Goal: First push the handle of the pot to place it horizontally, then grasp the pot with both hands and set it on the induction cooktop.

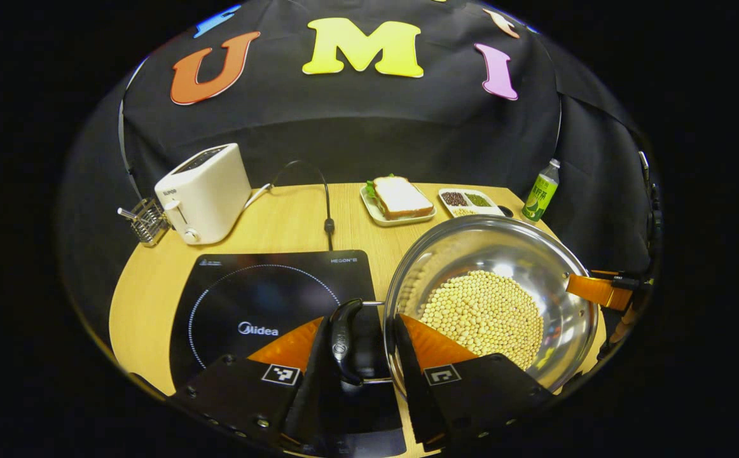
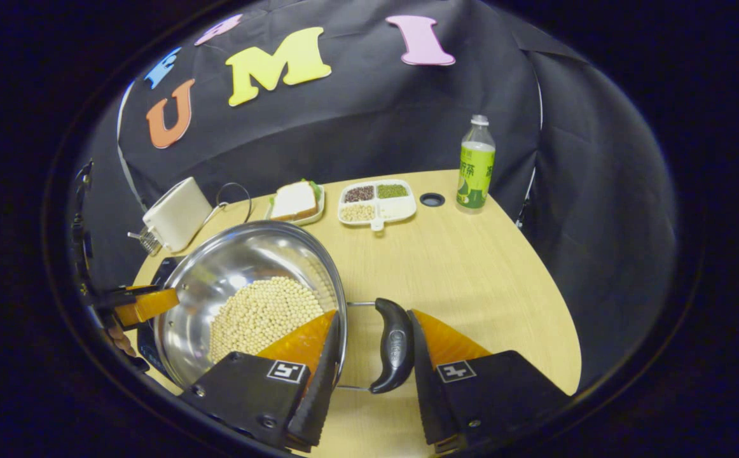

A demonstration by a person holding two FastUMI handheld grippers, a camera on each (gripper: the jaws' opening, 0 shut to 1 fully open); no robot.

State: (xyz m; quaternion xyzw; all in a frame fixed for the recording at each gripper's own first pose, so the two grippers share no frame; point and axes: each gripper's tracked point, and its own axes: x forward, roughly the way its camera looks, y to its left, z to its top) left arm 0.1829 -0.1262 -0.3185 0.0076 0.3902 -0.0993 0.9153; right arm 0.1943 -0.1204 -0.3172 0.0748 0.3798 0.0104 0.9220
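Left gripper view: steel pot [image 1: 560, 254], beans inside – black handles horizontal; both jaws open, straddling handles.

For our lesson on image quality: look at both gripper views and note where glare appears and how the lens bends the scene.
Left gripper view: bright glare on the pot's steel wall, faint reflections on the glossy induction cooktop, and the table edge bows into a curve. Right gripper view: glare inside the pot again, the table rim curving strongly; both are sharp at centre.

Both gripper views look down closely from opposite sides of the shared pot [image 1: 490, 299].
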